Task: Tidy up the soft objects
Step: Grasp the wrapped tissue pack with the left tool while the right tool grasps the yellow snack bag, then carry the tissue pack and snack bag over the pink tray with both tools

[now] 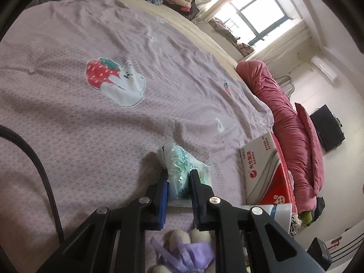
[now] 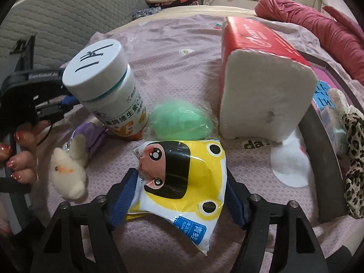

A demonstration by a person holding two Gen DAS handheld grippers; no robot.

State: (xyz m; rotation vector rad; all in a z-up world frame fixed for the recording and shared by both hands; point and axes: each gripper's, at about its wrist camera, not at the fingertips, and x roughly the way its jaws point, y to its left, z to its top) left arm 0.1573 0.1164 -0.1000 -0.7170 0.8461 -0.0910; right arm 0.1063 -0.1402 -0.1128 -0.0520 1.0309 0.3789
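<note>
Black arms of the right tool (image 2: 182, 195) fill the bottom of its view, and between the two blue-padded fingers lies a yellow frog-print packet (image 2: 182, 182) with a cartoon face, flat on the pink bed cover (image 2: 173, 68); the pads stand at its two sides, but whether they press on it I cannot tell. Just beyond the packet sits a green soft ball in clear wrap (image 2: 182, 119), touching the packet's far edge. To its left a white vitamin bottle (image 2: 107, 91) leans tilted, and beside that a plush duck in a purple dress (image 2: 70, 166) lies on the cover. A red-and-white tissue pack (image 2: 261, 86) stands to the right of the ball, with a leopard-print plush (image 2: 353, 159) at the far right beyond a grey rim. A hand (image 2: 20, 150) grips the other tool's handle at the left edge. In the left wrist view the left tool (image 1: 178, 182) is clamped on a clear bag of green contents (image 1: 182, 166), its fingers drawn close with the bag squeezed between them, above the bed cover near the tissue pack (image 1: 264, 170).
</note>
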